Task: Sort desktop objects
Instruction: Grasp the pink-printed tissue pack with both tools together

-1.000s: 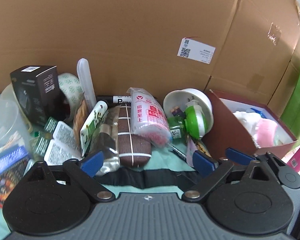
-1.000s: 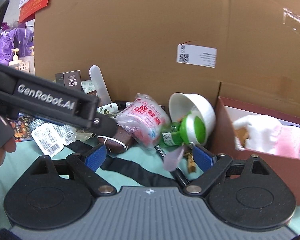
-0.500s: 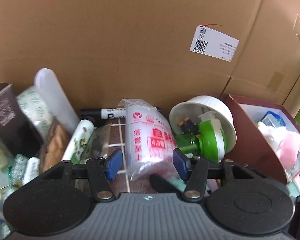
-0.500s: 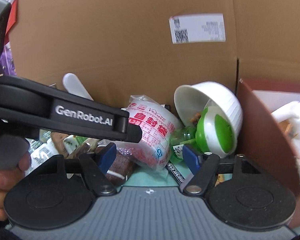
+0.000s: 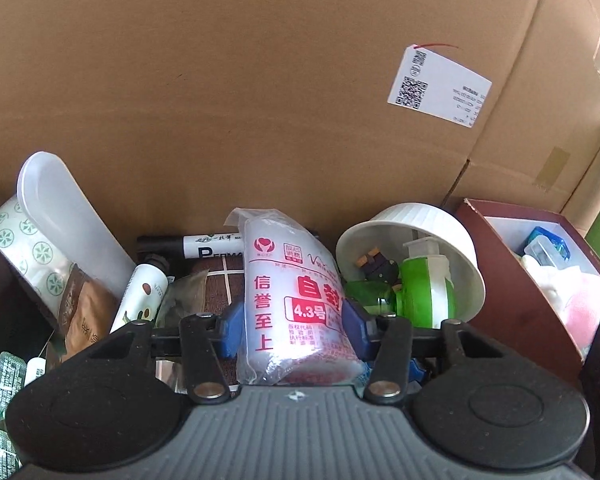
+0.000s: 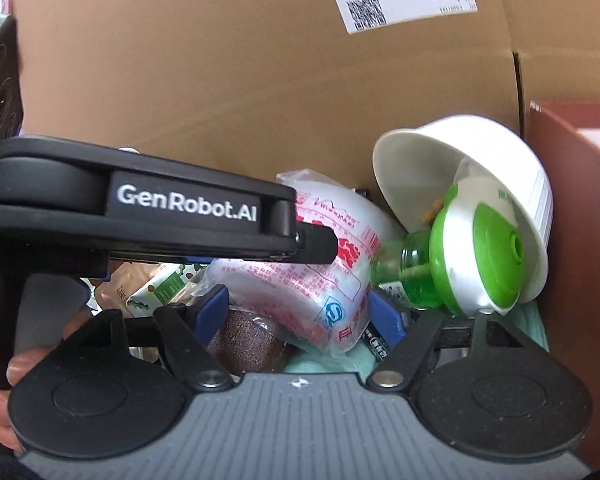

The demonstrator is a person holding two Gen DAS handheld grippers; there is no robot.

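Left hand-held gripper (image 5: 292,330): blue pads on both sides of the plastic packet with red print (image 5: 296,300), closing onto it and pressing its sides. Packet lying on the pile against the cardboard wall (image 5: 260,100), beside the tipped white bowl (image 5: 452,232). Right hand-held gripper (image 6: 300,316): apart and opening, around the same packet's end, not pressing.
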